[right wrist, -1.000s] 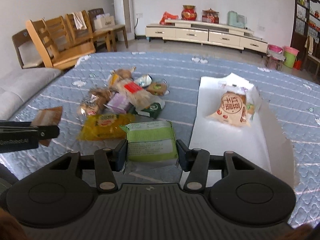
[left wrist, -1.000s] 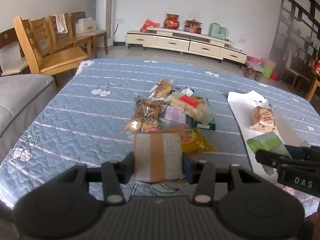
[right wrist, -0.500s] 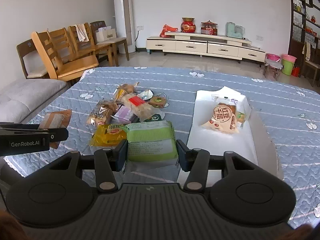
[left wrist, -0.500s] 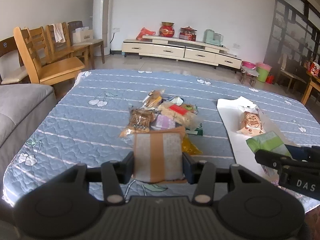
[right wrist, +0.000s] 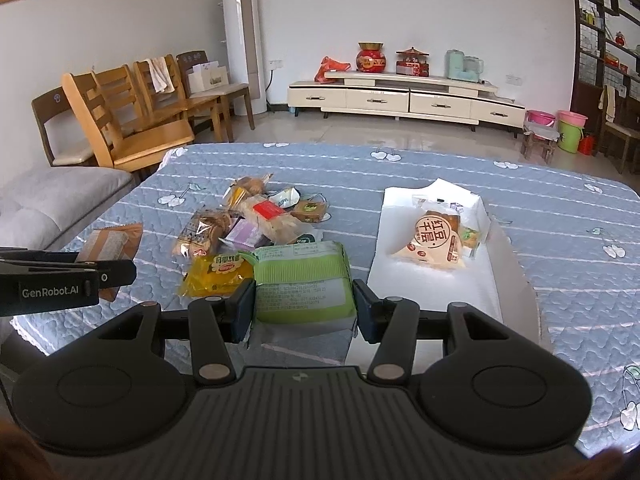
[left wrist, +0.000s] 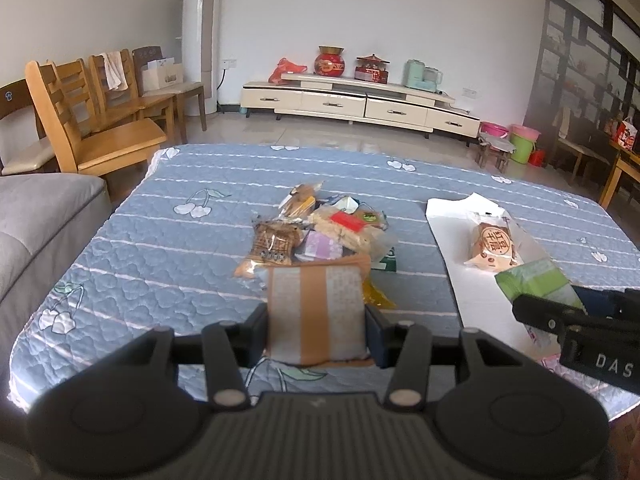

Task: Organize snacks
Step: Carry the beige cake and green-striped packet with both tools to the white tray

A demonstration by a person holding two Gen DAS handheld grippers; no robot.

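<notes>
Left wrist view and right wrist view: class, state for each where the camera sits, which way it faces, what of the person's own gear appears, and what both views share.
Left wrist view: sits on the left gripper, facing along its fingers over the quilted table; its jaws clamp a brown-striped packet, and the right gripper juts in at right.
Right wrist view: sits on the right gripper, facing the same way; it grips a green packet, with the left gripper at left.
Shared: snack pile, white tray, TV cabinet.
</notes>
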